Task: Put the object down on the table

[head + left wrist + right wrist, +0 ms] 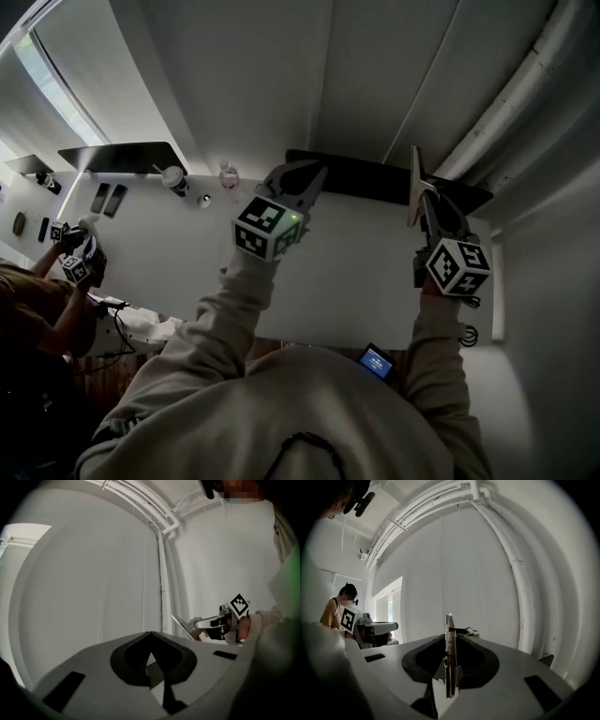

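One step remains: your right gripper's [433, 208] jaws pinch the thin spring-loaded metal tool [449, 644] upright, not yet on the white worktop [356, 281]. Your left gripper's [302, 178] jaws sit pressed together, empty.

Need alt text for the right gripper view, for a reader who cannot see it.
The right gripper is shut on a thin flat metal object with a small spring, seen edge-on before a white wall with pipes. The left gripper and its marker cube show at the left.

Dim and underexposed, daylight from the left, fisheye edges, dark corners
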Demonstrator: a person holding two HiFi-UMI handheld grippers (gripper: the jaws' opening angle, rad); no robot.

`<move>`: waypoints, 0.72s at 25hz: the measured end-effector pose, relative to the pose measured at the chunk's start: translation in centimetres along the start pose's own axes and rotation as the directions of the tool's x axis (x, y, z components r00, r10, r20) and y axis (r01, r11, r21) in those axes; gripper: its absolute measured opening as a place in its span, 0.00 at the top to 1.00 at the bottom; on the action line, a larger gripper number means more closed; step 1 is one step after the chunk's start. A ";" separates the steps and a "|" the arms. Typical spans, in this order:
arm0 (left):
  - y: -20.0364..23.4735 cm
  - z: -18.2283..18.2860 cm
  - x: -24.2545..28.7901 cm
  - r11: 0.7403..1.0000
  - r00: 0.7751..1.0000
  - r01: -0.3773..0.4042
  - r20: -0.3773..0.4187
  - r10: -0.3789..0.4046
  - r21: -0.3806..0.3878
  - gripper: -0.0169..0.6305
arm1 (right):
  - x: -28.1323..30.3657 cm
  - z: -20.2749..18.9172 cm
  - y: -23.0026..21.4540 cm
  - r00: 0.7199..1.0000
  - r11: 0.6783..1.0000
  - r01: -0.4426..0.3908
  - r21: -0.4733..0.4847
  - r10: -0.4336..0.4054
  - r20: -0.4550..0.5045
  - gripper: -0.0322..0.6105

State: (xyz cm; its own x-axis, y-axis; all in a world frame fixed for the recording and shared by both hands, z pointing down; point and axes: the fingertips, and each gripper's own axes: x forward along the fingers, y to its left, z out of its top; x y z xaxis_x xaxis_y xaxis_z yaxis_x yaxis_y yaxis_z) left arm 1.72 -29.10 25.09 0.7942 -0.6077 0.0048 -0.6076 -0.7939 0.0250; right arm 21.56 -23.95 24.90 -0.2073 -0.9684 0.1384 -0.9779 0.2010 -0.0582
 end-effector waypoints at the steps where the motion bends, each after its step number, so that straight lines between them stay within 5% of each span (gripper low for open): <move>1: 0.3 0.0 0.3 1.000 1.000 -0.008 0.000 0.008 -0.003 0.97 | 0.4 0.0 -0.2 1.000 1.000 -0.002 -0.002 0.002 0.003 0.80; 18: 0.9 -4.1 2.5 0.997 0.997 -0.053 -0.061 0.049 -0.061 0.97 | 3.2 -3.9 -2.0 0.998 0.999 -0.027 0.047 0.030 -0.063 0.80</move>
State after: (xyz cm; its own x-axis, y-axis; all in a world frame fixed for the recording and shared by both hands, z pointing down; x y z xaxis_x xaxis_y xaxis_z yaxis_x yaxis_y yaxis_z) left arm 3.22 -31.22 29.22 0.7625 -0.6436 0.0665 -0.6470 -0.7576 0.0858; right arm 22.70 -26.88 29.35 -0.2380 -0.9507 0.1986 -0.9695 0.2201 -0.1083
